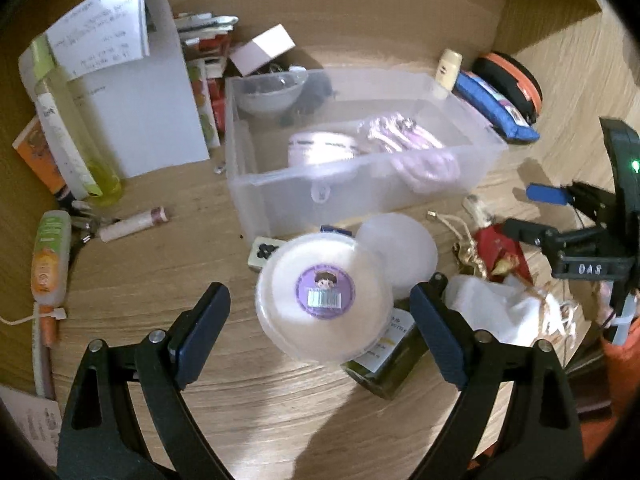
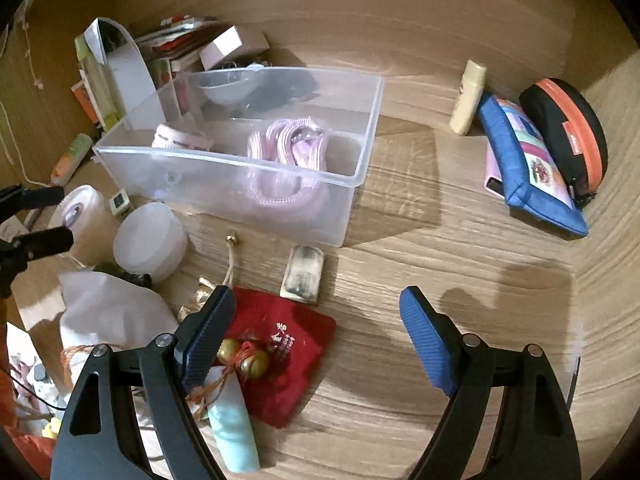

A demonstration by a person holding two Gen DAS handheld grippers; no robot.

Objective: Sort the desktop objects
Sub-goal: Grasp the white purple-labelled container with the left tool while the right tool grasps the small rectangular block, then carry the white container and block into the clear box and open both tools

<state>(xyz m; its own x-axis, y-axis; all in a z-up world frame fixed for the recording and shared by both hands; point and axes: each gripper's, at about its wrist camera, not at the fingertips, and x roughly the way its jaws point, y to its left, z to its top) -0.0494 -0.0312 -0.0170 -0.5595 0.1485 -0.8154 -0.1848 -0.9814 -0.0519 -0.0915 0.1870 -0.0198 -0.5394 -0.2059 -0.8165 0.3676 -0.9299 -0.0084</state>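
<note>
Round tub (image 1: 323,300): seen right ahead, between the wide-apart fingers of the left gripper (image 1: 320,320).
Right gripper (image 2: 316,340): held wide, empty, farther off.
Clear box (image 1: 360,184): found behind.

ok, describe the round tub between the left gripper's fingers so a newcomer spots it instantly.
Start at the clear plastic storage bin on the wooden desk. Just in front of it sit two round white tubs; the target is the round white tub with a purple cartoon sticker and barcode, unlike its plain frosted neighbour.
</note>
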